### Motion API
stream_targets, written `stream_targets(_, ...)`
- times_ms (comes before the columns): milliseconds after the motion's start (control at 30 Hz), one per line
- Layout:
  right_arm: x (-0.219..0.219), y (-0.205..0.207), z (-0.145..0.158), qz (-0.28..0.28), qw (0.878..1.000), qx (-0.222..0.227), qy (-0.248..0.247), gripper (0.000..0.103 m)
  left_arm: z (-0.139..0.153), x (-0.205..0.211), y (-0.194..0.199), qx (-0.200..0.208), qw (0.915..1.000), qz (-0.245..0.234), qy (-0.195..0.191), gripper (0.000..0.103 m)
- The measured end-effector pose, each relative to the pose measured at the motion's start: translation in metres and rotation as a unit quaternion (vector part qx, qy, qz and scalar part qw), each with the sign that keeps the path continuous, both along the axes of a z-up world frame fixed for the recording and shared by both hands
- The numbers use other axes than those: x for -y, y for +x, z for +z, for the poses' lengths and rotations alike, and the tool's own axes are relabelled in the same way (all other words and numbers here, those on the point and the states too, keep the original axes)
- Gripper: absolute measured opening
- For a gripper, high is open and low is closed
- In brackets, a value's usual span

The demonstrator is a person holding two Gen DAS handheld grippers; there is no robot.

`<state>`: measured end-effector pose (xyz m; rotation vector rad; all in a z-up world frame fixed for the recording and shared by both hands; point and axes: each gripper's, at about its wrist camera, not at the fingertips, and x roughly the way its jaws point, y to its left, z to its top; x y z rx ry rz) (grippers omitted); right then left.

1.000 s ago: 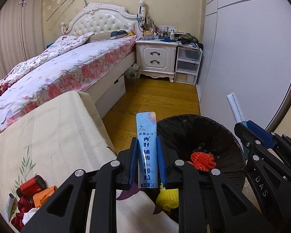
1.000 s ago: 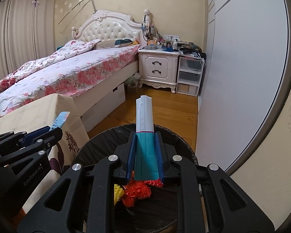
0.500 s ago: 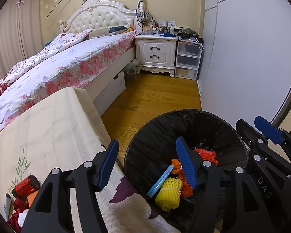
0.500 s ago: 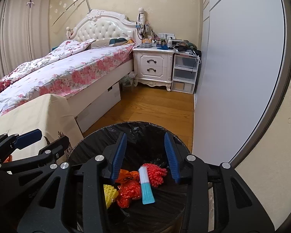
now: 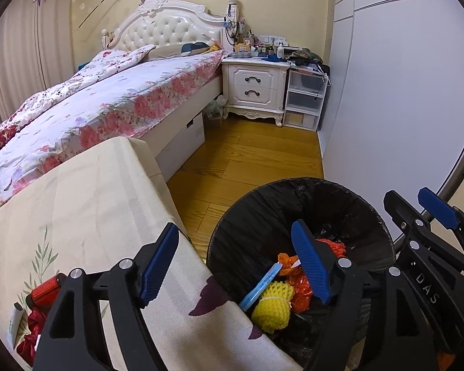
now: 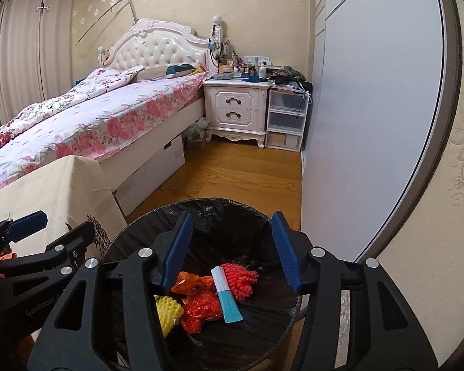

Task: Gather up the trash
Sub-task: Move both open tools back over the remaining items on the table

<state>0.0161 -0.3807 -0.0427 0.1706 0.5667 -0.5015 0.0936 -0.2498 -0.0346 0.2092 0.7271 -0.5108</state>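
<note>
Left gripper (image 5: 235,262) hung w/ jaws wide apart, nothing between the pads; had just been opening. Sat lower centre of left wrist view, straddling edge of cloth-covered surface (image 5: 86,204) and rim of black-lined trash bin (image 5: 349,194). Blue sachet (image 5: 259,287) lay in bin, lower centre, leaning on yellow foam fruit net (image 5: 272,306); orange wrappers (image 5: 300,293) just right of net, red mesh net (image 5: 334,245) partly hidden behind right finger.

Right gripper (image 6: 232,247) also apart, pads clear of everything, jaws just been opening. Hovered over bin (image 6: 219,207) in lower centre of right wrist view. Teal-and-white sachet (image 6: 225,293) lay flat on trash pile below gripper, touching red mesh net (image 6: 241,281) on its right and orange wrappers (image 6: 198,306) on its left. Yellow foam net (image 6: 168,309) at lower left of pile, partly behind left finger.

More trash at lower left of left wrist view, on the surface: red cylindrical item (image 5: 45,290), crumpled red bits (image 5: 31,330), white tube (image 5: 14,324) at frame edge; kinds hard to tell.

Background, upper half of both views: bed (image 5: 108,105) w/ floral cover, white nightstand (image 5: 253,86), clear plastic drawer unit (image 5: 306,99), wood floor (image 5: 263,154), pale wardrobe door (image 5: 402,77) at right.
</note>
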Motion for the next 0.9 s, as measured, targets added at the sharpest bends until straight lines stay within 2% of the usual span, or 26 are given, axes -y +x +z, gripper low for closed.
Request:
stream_targets(367,-0.023,0.000,0.010,0.031,1.000,-0.001,0.000,0.055,0.020,-0.050,-0.013,0.010,0.9992,0.039,0.001,0.073)
stream_targets(633,-0.056,0.000,0.013,0.082,0.996,-0.005,0.020,0.055,0.031,-0.108,-0.026,0.009,0.9962,0.086,-0.001,0.073)
stream_targets(900,-0.098,-0.001,0.018,0.135,0.991,-0.007,0.019,0.055,0.039,-0.171,-0.041,0.015,0.9909,0.134,-0.007,0.073)
